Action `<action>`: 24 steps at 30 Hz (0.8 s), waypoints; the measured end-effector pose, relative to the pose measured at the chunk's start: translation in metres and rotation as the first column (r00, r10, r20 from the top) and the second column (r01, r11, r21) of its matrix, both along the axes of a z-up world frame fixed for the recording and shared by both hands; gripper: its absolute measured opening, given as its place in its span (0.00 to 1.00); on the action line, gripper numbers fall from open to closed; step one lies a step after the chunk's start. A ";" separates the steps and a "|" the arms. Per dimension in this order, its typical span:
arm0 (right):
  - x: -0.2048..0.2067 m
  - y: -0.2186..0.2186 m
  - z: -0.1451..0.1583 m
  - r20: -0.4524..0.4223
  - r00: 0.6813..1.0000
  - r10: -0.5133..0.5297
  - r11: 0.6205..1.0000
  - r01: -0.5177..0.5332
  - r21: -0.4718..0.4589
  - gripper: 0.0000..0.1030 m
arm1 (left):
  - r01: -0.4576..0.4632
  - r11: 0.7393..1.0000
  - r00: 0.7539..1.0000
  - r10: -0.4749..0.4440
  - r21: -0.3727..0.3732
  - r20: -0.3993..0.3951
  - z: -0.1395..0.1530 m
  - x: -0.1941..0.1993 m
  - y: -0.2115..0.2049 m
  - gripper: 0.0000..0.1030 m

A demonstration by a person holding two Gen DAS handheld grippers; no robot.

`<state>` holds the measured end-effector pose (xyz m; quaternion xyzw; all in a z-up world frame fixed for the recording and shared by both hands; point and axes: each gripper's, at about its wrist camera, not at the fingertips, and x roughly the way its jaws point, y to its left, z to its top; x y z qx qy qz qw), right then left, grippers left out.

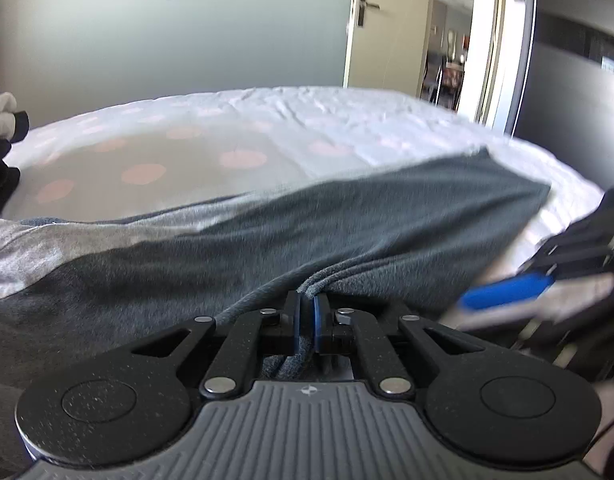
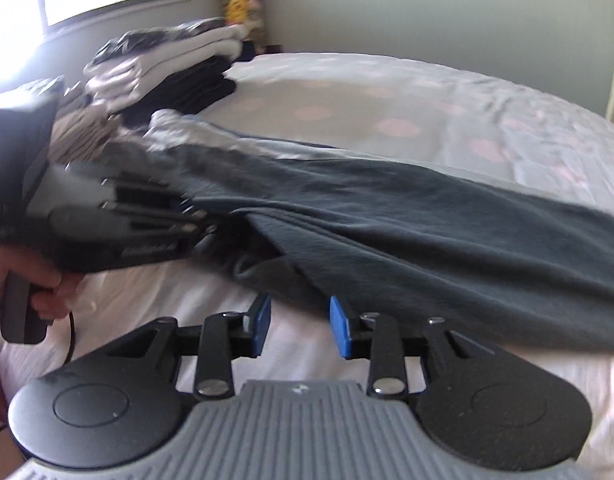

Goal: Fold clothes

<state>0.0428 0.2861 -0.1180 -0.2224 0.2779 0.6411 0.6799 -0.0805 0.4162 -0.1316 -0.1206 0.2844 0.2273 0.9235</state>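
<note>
The dark grey soft-knit garment [image 1: 347,232], with a pale grey panel at one end, lies stretched along the near edge of the bed, partly doubled over itself; layered edges show where it is gripped. The left gripper [image 1: 309,312] is clamped on those bunched edges, its blue pads pressed against the cloth. The right gripper [image 2: 301,322] hovers just beside the garment's near hem with its jaws parted and nothing between them; no fabric is held on that side. The garment rests on a white bedsheet with faded pink spots [image 2: 427,92], which is wrinkled towards the far edge. At the far left corner of the bed stands a stack of folded black and white clothes [image 2: 167,68], judged to be finished items. Assessment: this garment is mid-fold, with at least one lengthwise fold apparently made. Remaining work, as judged: a further fold across, smoothing, and transfer to the stack. Whether other unfolded items remain cannot be determined.
</note>
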 end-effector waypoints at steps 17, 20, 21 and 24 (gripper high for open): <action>0.005 0.065 -0.022 -0.221 0.975 -0.006 0.998 -0.008 -0.061 0.15 | 0.033 0.992 0.999 -0.030 -0.119 0.030 0.006 -0.011 0.017 0.07; -0.008 0.050 -0.013 -0.142 0.988 0.064 0.995 -0.074 -0.070 0.09 | 0.026 0.986 1.000 -0.027 -0.162 -0.003 0.004 -0.017 0.016 0.17; -0.014 0.045 -0.011 -0.112 0.990 0.087 0.991 -0.097 -0.088 0.07 | 0.021 0.985 1.000 -0.024 -0.173 -0.012 0.004 -0.020 0.015 0.17; -0.027 0.034 -0.014 -0.046 0.992 0.117 0.982 -0.122 -0.147 0.05 | -0.019 0.984 0.999 0.011 -0.178 -0.044 0.007 -0.032 0.012 0.24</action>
